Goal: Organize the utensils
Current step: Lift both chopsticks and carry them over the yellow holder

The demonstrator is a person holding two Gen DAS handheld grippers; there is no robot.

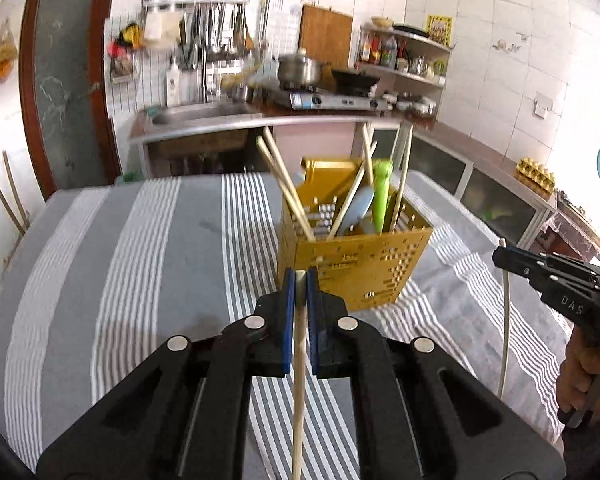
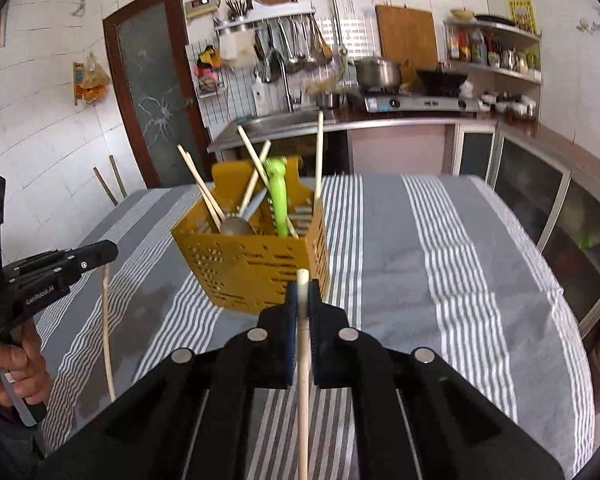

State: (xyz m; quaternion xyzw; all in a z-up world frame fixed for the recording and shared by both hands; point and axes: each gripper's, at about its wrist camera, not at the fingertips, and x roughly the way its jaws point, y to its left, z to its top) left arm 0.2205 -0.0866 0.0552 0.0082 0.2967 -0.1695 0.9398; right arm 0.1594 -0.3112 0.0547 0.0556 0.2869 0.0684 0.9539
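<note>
Between blue-padded tools (image 1: 300, 280) (image 2: 302, 294): slim wooden chopsticks (image 1: 299, 380) (image 2: 303, 380).

"GenRobot.AI" on left gripper (image 2: 100, 250); "DAS" on right gripper (image 1: 500, 256).

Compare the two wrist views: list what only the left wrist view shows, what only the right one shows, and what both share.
Left wrist only: the egg carton on the side counter, and the right gripper from outside, holding its chopstick.

Right wrist only: the metal spoon in the caddy, and the left gripper from outside, with its chopstick.

Both: the yellow caddy of chopsticks and a green utensil, the striped cloth, the stove, and a chopstick clamped between that view's own fingers.
</note>
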